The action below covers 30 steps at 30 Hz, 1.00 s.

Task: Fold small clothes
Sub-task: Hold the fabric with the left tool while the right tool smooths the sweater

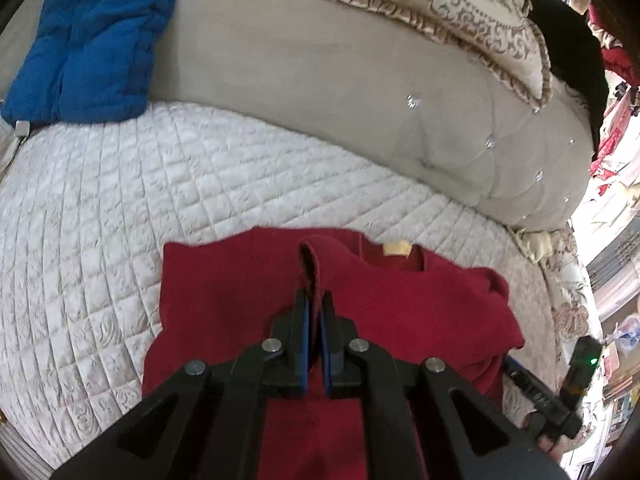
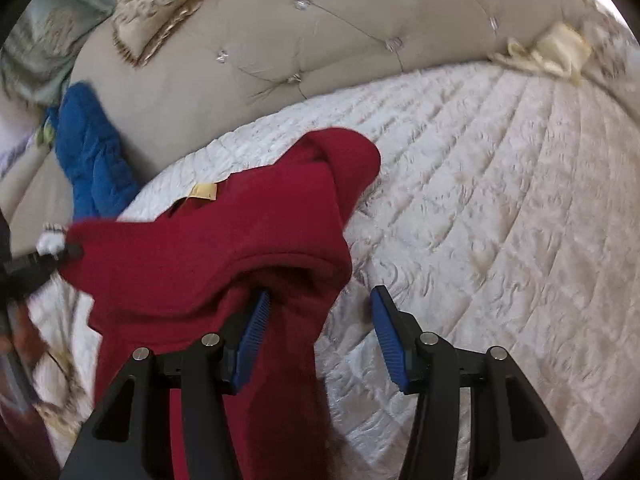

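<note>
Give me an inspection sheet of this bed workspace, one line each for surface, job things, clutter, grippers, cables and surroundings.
Surface: white quilted bedspread, tufted beige headboard behind it.
Job's things: one red garment with a yellow neck label, partly lifted and bunched on its right side.
Clutter: blue quilted item against the headboard; patterned pillow; black fabric beside it.
Grippers: left hand-held gripper shut on a fold of the red garment; right hand-held gripper open, one finger tucked under the cloth.
Cables: nothing seen.
Surroundings: hanging clothes and shelves at the right edge of the left wrist view, blurred.
</note>
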### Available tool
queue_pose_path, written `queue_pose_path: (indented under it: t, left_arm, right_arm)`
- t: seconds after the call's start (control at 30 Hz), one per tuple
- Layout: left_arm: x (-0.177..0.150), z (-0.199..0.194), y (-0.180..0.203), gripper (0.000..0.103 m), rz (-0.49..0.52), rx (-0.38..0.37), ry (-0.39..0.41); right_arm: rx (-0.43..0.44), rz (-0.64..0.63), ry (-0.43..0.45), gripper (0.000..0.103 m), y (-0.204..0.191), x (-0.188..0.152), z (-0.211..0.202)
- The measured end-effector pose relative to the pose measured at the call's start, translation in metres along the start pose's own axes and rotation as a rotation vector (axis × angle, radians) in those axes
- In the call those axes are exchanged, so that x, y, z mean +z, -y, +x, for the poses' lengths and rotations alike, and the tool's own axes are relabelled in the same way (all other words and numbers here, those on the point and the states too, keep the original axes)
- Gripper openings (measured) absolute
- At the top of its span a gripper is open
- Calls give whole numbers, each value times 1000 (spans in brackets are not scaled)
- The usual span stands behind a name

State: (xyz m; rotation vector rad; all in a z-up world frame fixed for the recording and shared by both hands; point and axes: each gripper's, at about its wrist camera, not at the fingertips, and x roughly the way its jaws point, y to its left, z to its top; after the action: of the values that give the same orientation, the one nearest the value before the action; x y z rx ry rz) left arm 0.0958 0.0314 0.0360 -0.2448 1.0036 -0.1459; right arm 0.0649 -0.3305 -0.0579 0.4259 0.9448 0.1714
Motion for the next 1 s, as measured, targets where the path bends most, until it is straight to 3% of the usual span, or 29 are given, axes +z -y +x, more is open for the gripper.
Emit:
queue_pose_path:
  t: [0.17, 0.27, 0.3, 0.33, 0.4, 0.57, 0.63, 0.73, 0.77, 0.83, 1.0]
  left_arm:
    - [0, 1, -13, 5, -28, 3, -11]
    - [-1, 5, -11, 5, -33, 6, -20]
    - [-2, 7, -10, 5, -27, 9, -25]
    - [-3, 9, -8, 5, -21, 12, -32]
    - [-5, 12, -5, 5, -15, 12, -46]
    - [-20, 24, 5, 5, 33, -21, -85]
    - [-31, 41, 12, 5, 70, 14, -118]
    - [-45, 61, 12, 5, 81, 46, -161]
    - [-46, 62, 11, 5, 80, 49, -156]
    - [-45, 60, 7, 5, 72, 32, -159]
    - [-43, 57, 8, 6, 85, 39, -156]
  right_arm:
    - [22, -14, 41, 32, 6, 0, -25]
    - [-32, -34, 48, 32, 4, 8, -15]
    - [-36, -33, 43, 24, 3, 11, -7]
    - [-16, -23, 49, 9, 3, 15, -1]
    - [12, -9, 85, 0, 4, 22, 0]
    - [-21, 9, 137, 0, 15, 11, -61]
    - [-8, 57, 77, 0, 29, -6, -67]
    - [-67, 20, -70, 0, 38, -29, -49]
    - [-43, 28, -69, 0, 41, -31, -55]
    - [-56, 32, -40, 22, 43, -24, -73]
    - [-58, 12, 23, 24, 36, 13, -90]
